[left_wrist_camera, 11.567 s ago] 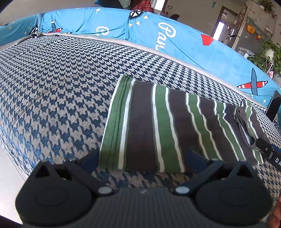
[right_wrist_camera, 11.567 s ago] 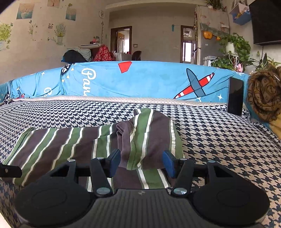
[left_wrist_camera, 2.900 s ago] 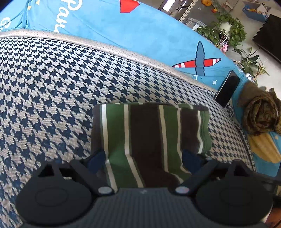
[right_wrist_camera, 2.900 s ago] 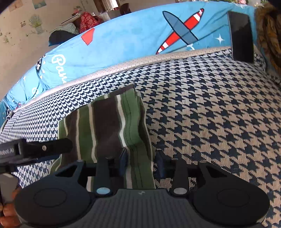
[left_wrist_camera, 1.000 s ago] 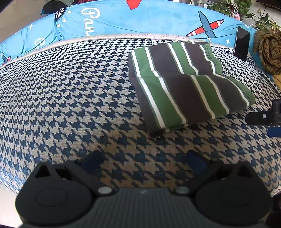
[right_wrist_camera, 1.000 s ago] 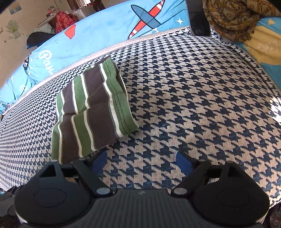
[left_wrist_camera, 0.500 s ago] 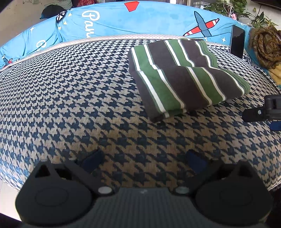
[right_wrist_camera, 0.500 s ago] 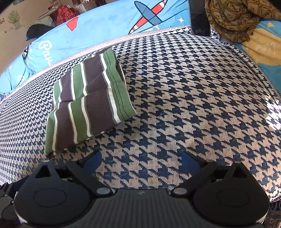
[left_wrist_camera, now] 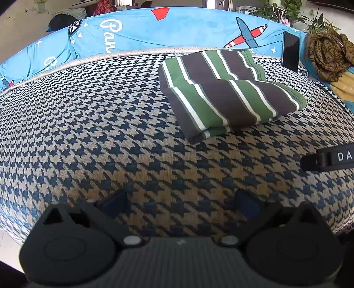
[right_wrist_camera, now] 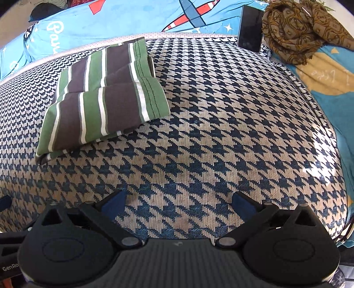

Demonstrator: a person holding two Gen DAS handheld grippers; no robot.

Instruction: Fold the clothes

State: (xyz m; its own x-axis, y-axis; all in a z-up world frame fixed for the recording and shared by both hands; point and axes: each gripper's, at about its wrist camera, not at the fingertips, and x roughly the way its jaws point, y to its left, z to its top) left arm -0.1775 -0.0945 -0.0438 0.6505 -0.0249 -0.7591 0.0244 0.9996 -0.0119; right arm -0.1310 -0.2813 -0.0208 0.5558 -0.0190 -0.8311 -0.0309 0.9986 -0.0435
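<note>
Down at the near edge, the left gripper (left_wrist_camera: pixel 180 205) sits with its blue-padded fingers (left_wrist_camera: pixel 115 202) spread wide and nothing between them, only the houndstooth-covered cushion (left_wrist_camera: pixel 88 133) showing through the gap. Same story from the other camera: the right gripper (right_wrist_camera: pixel 178 203) is splayed fully apart and empty, poised over the same blue-and-tan weave (right_wrist_camera: pixel 221 133). At the right edge of the left wrist view, one black finger of the right gripper pokes into frame, hanging near the cushion and apart from the cloth.

Further out lies the striped garment (left_wrist_camera: pixel 227 93), green, dark brown and white, folded into a compact, thick rectangle and lying flat on the cushion, clear of both grippers. In the right wrist view the garment (right_wrist_camera: pixel 104 99) lies off to the left, the top layer's edge crossing its middle, a stitched green hem along its right side.

Beyond it, a pale dotted trim edges the cushion, and behind that rises a blue blanket (left_wrist_camera: pixel 166 28) printed with aeroplanes and white script. A dark phone (right_wrist_camera: pixel 250 28) stands propped against it at the far right, just beside a bunched brown patterned scarf (right_wrist_camera: pixel 298 28). Leafy plants (left_wrist_camera: pixel 287 8) peek over the back.
</note>
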